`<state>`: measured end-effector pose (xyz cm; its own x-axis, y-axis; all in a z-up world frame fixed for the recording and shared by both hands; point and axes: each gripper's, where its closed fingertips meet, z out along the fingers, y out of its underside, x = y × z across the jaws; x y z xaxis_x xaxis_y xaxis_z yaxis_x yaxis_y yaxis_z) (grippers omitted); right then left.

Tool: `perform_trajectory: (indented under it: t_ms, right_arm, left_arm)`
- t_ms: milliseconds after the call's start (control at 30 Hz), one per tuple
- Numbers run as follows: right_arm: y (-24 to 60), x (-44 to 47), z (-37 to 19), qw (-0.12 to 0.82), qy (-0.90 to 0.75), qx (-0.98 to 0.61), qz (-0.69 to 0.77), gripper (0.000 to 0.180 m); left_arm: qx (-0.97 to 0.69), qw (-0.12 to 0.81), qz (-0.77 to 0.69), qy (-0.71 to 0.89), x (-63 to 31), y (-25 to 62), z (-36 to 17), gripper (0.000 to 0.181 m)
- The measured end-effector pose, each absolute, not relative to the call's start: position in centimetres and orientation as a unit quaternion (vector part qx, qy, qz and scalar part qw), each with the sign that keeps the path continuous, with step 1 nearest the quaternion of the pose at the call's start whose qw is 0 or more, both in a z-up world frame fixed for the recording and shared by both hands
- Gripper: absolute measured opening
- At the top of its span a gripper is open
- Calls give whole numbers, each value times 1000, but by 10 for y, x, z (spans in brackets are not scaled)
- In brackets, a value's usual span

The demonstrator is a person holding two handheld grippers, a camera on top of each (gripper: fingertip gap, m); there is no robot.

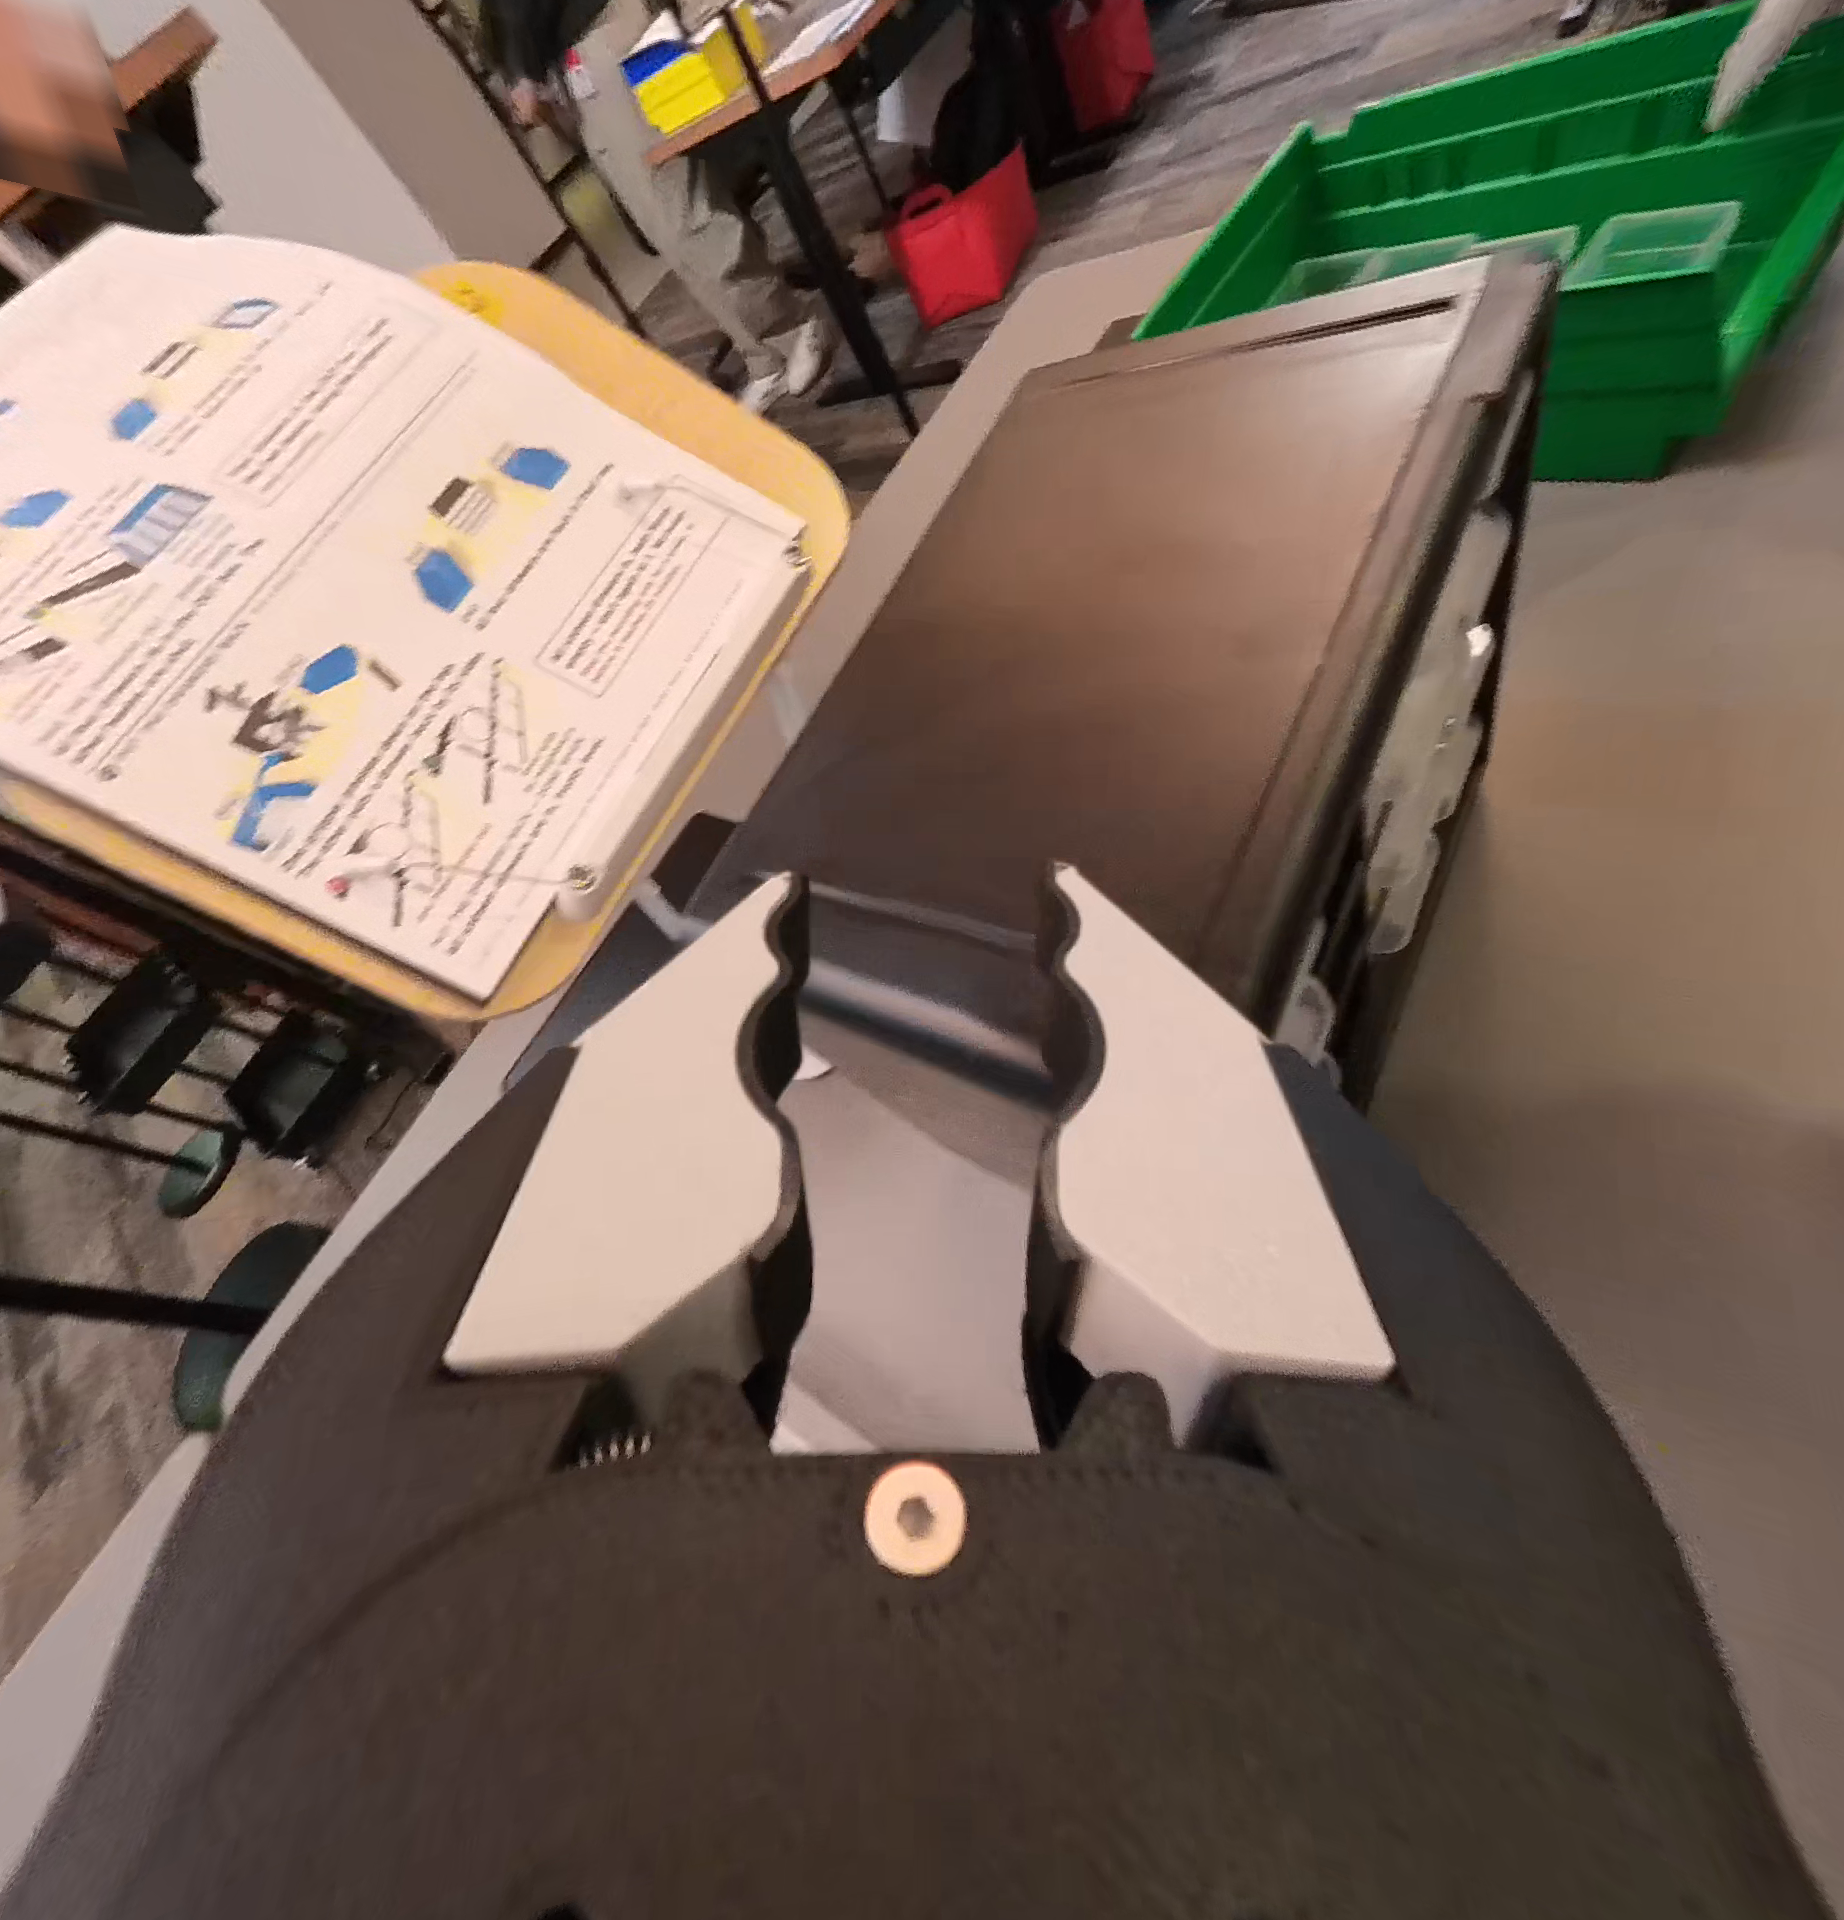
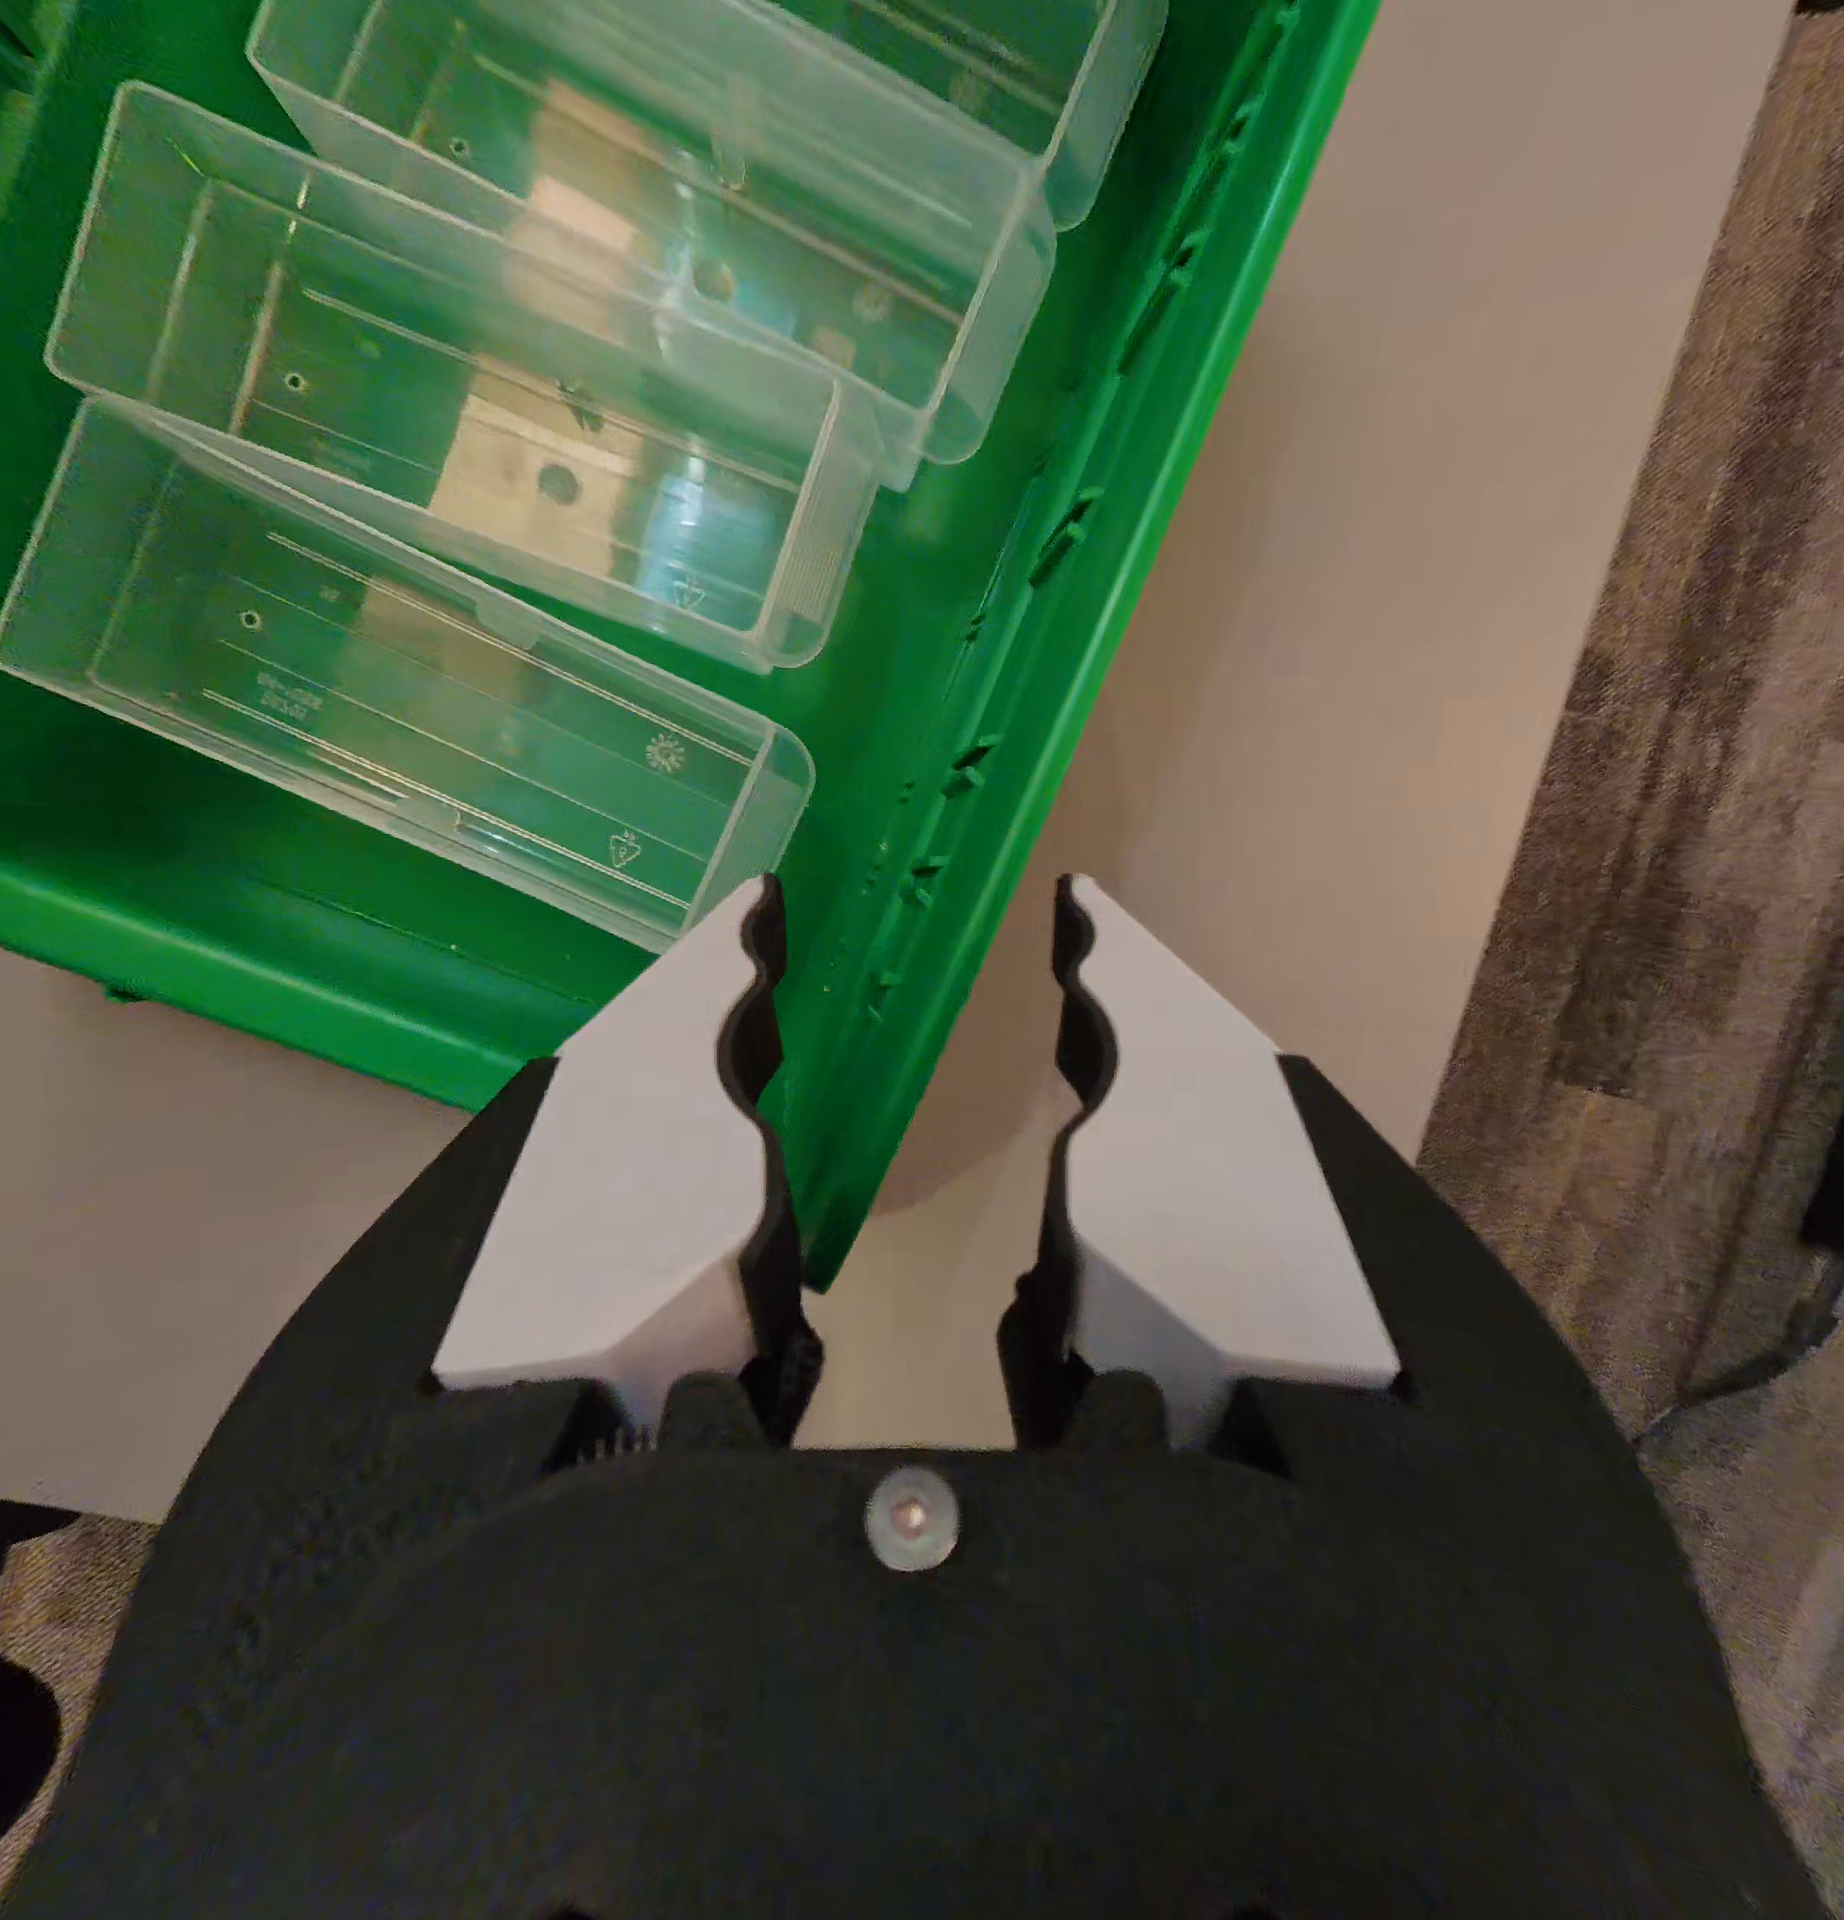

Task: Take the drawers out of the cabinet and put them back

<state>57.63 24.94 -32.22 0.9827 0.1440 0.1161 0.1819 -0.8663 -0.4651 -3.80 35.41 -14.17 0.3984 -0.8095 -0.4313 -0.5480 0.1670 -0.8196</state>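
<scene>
The black drawer cabinet (image 1: pixel 1157 644) lies on the grey table, its clear drawer fronts (image 1: pixel 1437 748) facing right. My left gripper (image 1: pixel 923 894) is open and empty, its fingers at the cabinet's near end. In the right wrist view several clear plastic drawers (image 2: pixel 430 665) lie side by side in a green bin (image 2: pixel 1001 727). My right gripper (image 2: pixel 918 894) is open and empty, hovering over the bin's near right corner; its left fingertip (image 2: pixel 741 935) is just in front of the nearest drawer.
The green bin (image 1: pixel 1676 312) stands behind the cabinet in the left wrist view. A yellow board with printed instruction sheets (image 1: pixel 326 582) stands to the left. The table edge (image 2: pixel 1572 727) runs along the right, with carpet beyond. A person's legs (image 1: pixel 752 260) show in the background.
</scene>
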Motion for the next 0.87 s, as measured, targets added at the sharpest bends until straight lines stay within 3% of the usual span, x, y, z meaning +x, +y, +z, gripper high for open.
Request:
perform_trajectory:
  t_ms: [133,333,533,767,867]
  right_arm:
    - [248,574,-341,230,-75,-970,-17,27]
    - [248,571,-349,247,-53,-967,13,16]
    - [237,574,-349,253,-38,-967,9,4]
    - [207,553,-348,248,-56,-967,25,4]
    - [192,540,-348,242,-79,-966,38,4]
  left_arm:
    - [-664,553,-75,497,-81,376,-131,44]
    - [-753,513,1,412,-187,416,-144,55]
    - [-862,412,33,293,-308,437,-212,77]
    - [-923,335,-21,188,-369,436,-294,83]
    - [-932,310,-56,178,-366,434,-322,77]
